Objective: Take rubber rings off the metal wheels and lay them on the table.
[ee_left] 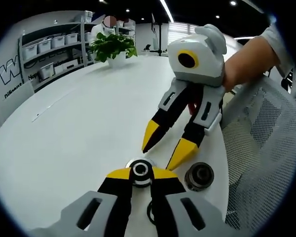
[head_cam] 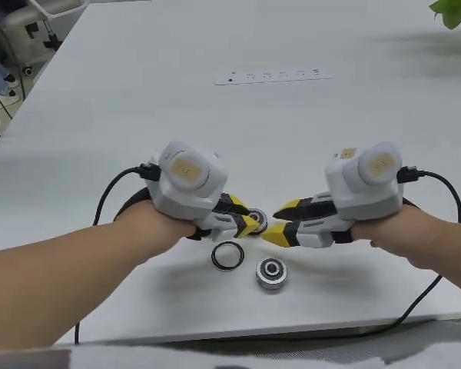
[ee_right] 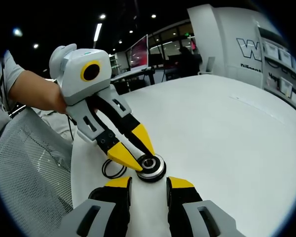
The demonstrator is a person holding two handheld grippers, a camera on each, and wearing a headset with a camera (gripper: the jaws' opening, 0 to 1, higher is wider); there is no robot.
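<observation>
- Looks down on a matte white table (head_cam: 215, 131), with two handheld grippers meeting tip to tip near its front edge.
- Pinches a small metal wheel (ee_right: 153, 168) between the yellow-tipped jaws of the left gripper (head_cam: 250, 223), which are closed to the wheel's width.
- Holds the right gripper (head_cam: 278, 223) facing it, with jaws partly spread, nothing between them, and tips just beside the wheel.
- Leaves one black rubber ring (head_cam: 227, 256) lying flat on the table, nearer the person than the grippers: a thin, round, dull loop.
- Sets a second wheel (head_cam: 271, 272) just beside that ring: bright machined steel, a dark hub like a bearing, no black band at its rim.
- Shows a dark edge on the pinched wheel, likely a ring of the same kind still seated, though too small to be sure.
- Suggests light, stiff, smooth wheels that may slip or roll in hard jaws, so best clamped firmly across the body.
- Suggests a soft, stretchy, grippy ring, best pinched at its outer edge and peeled sideways off the rim.
</observation>
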